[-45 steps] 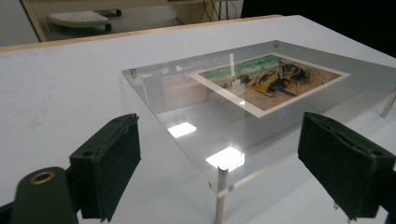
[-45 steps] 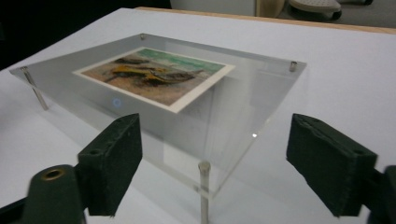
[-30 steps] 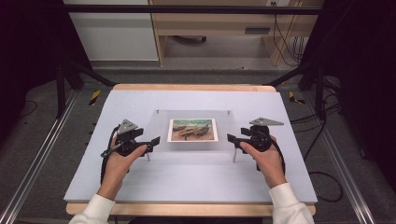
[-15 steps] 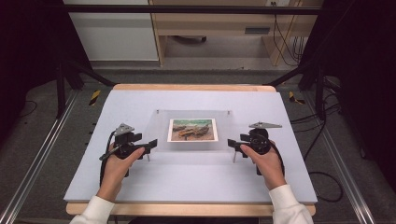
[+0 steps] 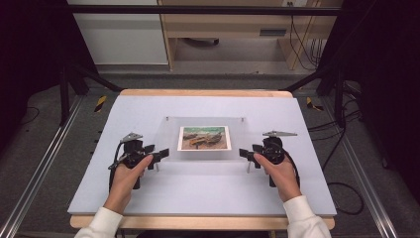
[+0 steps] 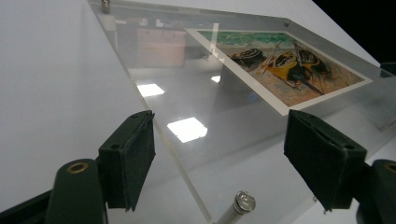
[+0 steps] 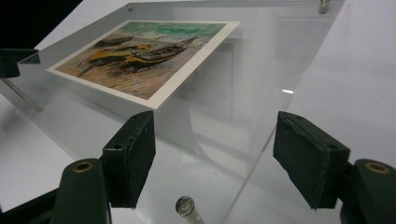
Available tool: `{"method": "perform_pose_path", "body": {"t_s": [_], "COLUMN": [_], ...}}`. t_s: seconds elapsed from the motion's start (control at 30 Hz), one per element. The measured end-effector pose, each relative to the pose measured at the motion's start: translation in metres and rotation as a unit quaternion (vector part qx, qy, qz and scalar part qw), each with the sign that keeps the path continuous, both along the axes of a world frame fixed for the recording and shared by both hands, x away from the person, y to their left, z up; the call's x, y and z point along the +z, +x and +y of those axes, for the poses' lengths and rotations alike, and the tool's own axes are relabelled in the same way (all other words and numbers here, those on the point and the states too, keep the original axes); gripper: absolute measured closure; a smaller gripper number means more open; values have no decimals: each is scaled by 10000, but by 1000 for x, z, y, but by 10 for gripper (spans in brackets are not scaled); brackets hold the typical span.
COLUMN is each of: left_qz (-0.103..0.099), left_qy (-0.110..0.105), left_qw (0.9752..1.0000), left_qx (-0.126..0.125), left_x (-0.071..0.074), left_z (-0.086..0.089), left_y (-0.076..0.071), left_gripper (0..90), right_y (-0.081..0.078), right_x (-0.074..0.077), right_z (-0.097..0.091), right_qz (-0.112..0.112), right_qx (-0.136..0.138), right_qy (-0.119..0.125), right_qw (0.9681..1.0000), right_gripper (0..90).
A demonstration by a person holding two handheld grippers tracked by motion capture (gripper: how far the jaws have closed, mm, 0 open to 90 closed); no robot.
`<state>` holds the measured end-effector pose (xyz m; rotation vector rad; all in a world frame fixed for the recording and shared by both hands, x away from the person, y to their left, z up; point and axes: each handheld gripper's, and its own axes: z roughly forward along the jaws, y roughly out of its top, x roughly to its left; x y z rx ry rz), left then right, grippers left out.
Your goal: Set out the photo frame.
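Risk gathers at the two near corners of a clear acrylic frame (image 5: 205,141) that stands tilted on slim metal standoff pegs in the middle of a white table (image 5: 148,198), a print of beached boats (image 5: 204,137) held behind its panel. The left gripper (image 5: 159,155) straddles the frame's near left corner, its jaws apart and just now closing in; the left gripper view shows both pads clear of the sheet's edge, with a peg head (image 6: 244,201) between and below them. The right gripper (image 5: 246,154) sits at the near right corner, jaws likewise apart, no pad touching the acrylic and another peg head (image 7: 185,205) low between them. Judged from here, the likeliest failure is an uneven pinch: one side biting before the other would twist the frame on its pegs and skid it across the smooth table. A jaw that closes on a peg rather than on the sheet could lever that corner up or loosen the fitting. The polished, reflective edge offers little for the pads to hold, so a lift with a shallow bite might let the panel slide out and drop. Pads dragged over the face could also scuff it above the print.
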<state>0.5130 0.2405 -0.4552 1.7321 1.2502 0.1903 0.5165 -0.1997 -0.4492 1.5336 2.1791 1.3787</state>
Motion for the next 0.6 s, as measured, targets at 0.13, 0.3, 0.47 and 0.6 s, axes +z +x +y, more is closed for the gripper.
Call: {"method": "perform_pose_path", "body": {"t_s": [0.13,0.3,0.47,0.6], "left_qz": [97,305,322,281], "left_qy": [-147,-426,-442,-415], "left_qw": [9998,9985,9985,9987], "left_qx": [0,-141,-68,-47], "left_x": [-2,-6,-7,-7], "left_z": [2,2,-1,0], "left_y": [1,4,5,5], "left_gripper": [239,229,228,230], "right_y": [0,0,1,1], "right_x": [-1,-3,-4,-4], "right_z": [0,-2,-2,-3], "right_qz": [-6,150,195,220], "right_qx": [-14,-60,-64,-70], "right_qy": [37,213,253,291], "right_qw": [10000,9996,9995,9993], "right_gripper": [294,286,285,283]}}
